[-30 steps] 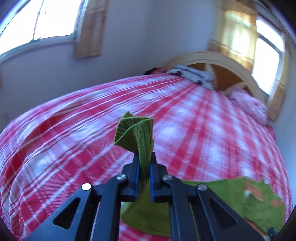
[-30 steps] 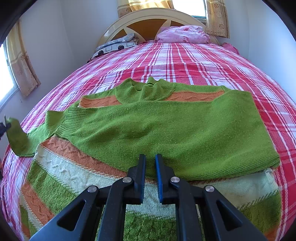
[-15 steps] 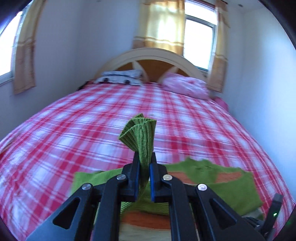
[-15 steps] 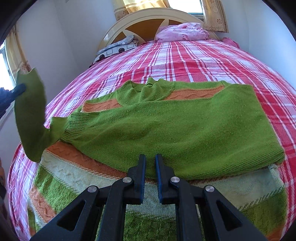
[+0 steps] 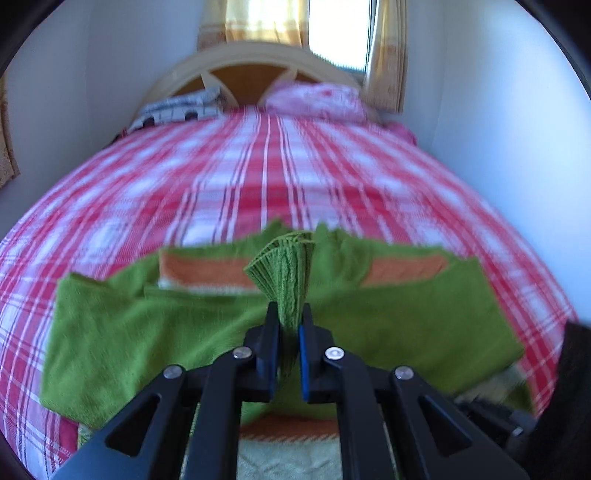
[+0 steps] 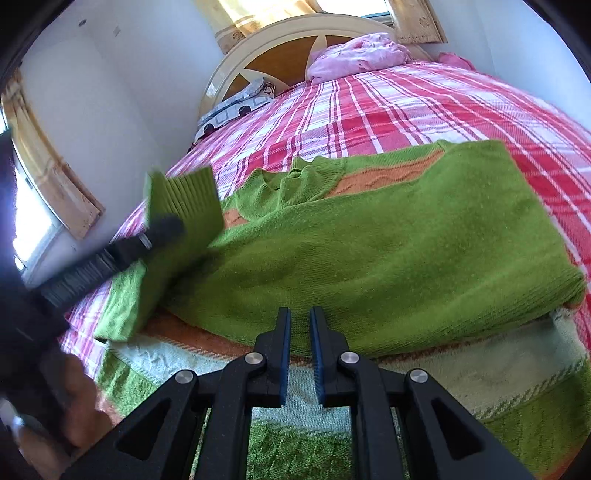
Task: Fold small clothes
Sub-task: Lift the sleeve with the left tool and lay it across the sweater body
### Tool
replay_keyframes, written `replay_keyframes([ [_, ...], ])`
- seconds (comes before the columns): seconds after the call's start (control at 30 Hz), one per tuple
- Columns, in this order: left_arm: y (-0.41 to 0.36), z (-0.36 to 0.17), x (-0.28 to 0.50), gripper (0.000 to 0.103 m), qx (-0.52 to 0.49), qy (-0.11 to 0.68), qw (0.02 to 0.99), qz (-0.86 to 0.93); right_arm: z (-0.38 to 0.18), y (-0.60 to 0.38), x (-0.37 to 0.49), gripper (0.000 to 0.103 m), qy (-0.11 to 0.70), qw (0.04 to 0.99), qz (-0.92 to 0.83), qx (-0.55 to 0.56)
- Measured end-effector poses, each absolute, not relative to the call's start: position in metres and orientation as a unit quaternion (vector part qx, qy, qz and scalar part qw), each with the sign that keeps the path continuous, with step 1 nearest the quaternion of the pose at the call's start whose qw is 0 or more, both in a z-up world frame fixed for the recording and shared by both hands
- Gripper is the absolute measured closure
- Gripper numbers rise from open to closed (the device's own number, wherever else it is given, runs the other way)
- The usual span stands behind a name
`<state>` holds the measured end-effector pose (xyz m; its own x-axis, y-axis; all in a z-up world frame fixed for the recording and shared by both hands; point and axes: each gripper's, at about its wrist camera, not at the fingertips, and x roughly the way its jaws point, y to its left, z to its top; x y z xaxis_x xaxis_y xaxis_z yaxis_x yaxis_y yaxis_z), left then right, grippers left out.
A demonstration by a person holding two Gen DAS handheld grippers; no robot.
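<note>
Sweater (image 6: 388, 251), one green and orange knit, lies partly folded on the near end of the red plaid bed (image 6: 406, 107). Its left sleeve cuff (image 5: 286, 277), pinched in the left gripper (image 5: 288, 314), has swung from the left side to above the body, nearly folded. The right gripper (image 6: 298, 321), narrow and empty, hovers near; two pillows far.

White walls (image 6: 110, 74), sunlit curtained window (image 5: 332, 33), arched headboard (image 6: 280, 40), plaid bedspread (image 5: 258, 177), perhaps pink pillow (image 6: 358, 55).

A green sweater (image 6: 388, 251) banded in orange and cream is seen on a red-and-white plaid bedspread (image 6: 406, 107); a pink pillow (image 6: 358, 55) and black gripper fingers (image 6: 280, 354) with blue pads are shown.
</note>
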<state>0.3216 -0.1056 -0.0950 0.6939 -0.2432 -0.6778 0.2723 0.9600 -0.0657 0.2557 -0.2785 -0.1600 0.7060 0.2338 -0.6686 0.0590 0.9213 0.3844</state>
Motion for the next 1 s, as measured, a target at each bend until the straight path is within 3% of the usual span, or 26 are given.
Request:
replay_keyframes([
  [0.03, -0.105, -0.097, 0.320, 0.089, 0.023, 0.378, 0.915, -0.142, -0.160, -0.279, 0.256, 0.092, 0.380, 0.903, 0.049, 0.195],
  [0.1, -0.099, -0.098, 0.317, 0.071, 0.023, 0.405, 0.901, -0.151, -0.160, -0.280, 0.256, 0.092, 0.379, 0.903, 0.050, 0.198],
  [0.17, -0.088, -0.095, 0.308, 0.028, 0.014, 0.419, 0.894, -0.158, -0.160, -0.281, 0.256, 0.092, 0.378, 0.902, 0.051, 0.202],
  [0.2, -0.074, -0.089, 0.296, 0.025, 0.000, 0.405, 0.901, -0.159, -0.161, -0.282, 0.255, 0.092, 0.378, 0.902, 0.051, 0.205],
  [0.37, -0.021, -0.085, 0.251, 0.023, -0.004, 0.380, 0.919, -0.108, -0.162, -0.290, 0.255, 0.092, 0.380, 0.891, 0.063, 0.239],
  [0.53, 0.019, -0.114, 0.224, 0.023, 0.002, 0.381, 0.924, -0.038, -0.140, -0.293, 0.257, 0.089, 0.359, 0.884, 0.078, 0.290],
  [0.57, 0.024, -0.124, 0.224, 0.023, -0.006, 0.394, 0.918, -0.036, -0.135, -0.290, 0.258, 0.071, 0.352, 0.883, 0.085, 0.299],
  [0.6, 0.025, -0.131, 0.225, 0.023, -0.012, 0.403, 0.914, -0.034, -0.132, -0.285, 0.261, 0.042, 0.351, 0.882, 0.085, 0.301],
  [0.63, 0.026, -0.139, 0.223, 0.022, -0.023, 0.408, 0.912, -0.030, -0.129, -0.279, 0.266, 0.032, 0.354, 0.884, 0.078, 0.294],
  [0.67, 0.028, -0.139, 0.220, 0.022, -0.032, 0.395, 0.918, -0.031, -0.127, -0.273, 0.271, 0.030, 0.352, 0.890, 0.073, 0.279],
  [0.77, 0.032, -0.139, 0.219, 0.021, -0.043, 0.395, 0.917, -0.028, -0.130, -0.246, 0.291, 0.031, 0.376, 0.903, 0.052, 0.199],
  [0.83, 0.028, -0.139, 0.216, 0.020, -0.034, 0.393, 0.919, -0.026, -0.140, -0.227, 0.304, 0.040, 0.402, 0.903, 0.038, 0.149],
  [0.93, 0.029, -0.140, 0.213, 0.013, -0.032, 0.393, 0.918, -0.035, -0.143, -0.205, 0.309, 0.066, 0.411, 0.908, 0.022, 0.079],
  [0.97, 0.031, -0.140, 0.217, 0.008, -0.037, 0.393, 0.918, -0.044, -0.140, -0.200, 0.308, 0.089, 0.410, 0.909, 0.031, 0.071],
  [1.0, 0.033, -0.141, 0.217, 0.007, -0.042, 0.394, 0.917, -0.052, -0.137, -0.196, 0.308, 0.089, 0.407, 0.911, 0.028, 0.060],
])
